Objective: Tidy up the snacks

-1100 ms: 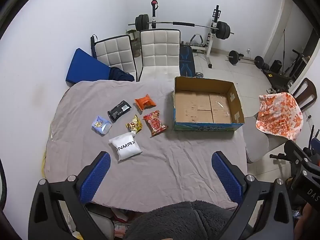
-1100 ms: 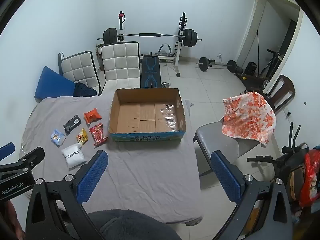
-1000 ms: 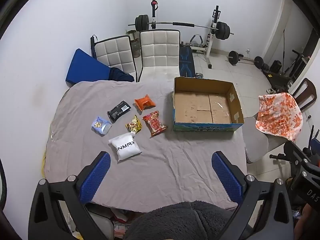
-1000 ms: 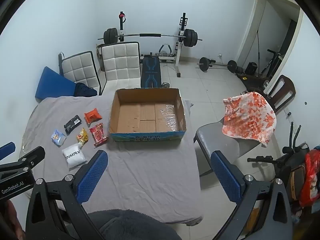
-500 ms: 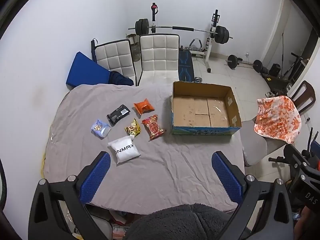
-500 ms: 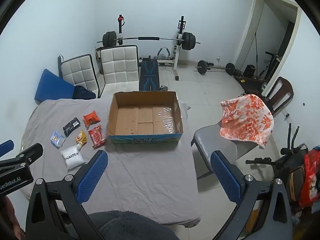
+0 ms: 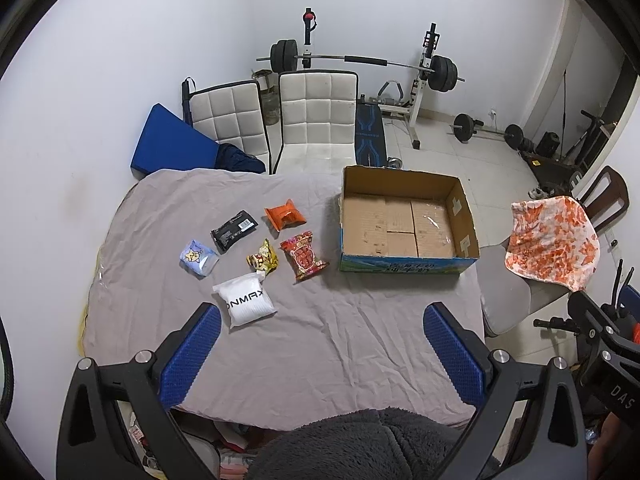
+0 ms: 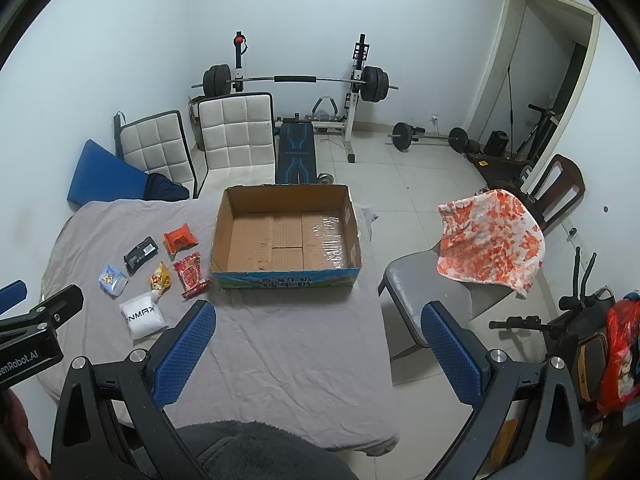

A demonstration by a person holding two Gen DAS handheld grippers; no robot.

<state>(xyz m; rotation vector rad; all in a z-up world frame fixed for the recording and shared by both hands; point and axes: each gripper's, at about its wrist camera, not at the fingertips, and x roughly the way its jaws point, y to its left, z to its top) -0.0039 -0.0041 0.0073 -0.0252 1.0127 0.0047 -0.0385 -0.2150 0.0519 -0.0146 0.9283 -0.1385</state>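
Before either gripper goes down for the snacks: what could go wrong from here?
1. The six packets sit close together; the yellow packet lies right beside the red packet and white pouch, so wide-open fingers could nudge a neighbour.
2. The grey cloth is wrinkled and may bunch or get pinched under a flat packet.
3. The cardboard box stands at the table's right edge by the chair; a bump on its wall could push it off.

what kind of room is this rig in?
Most likely a spare room at home used as a gym: a barbell on a rack, a weight bench, and a cloth-covered table with two white chairs.
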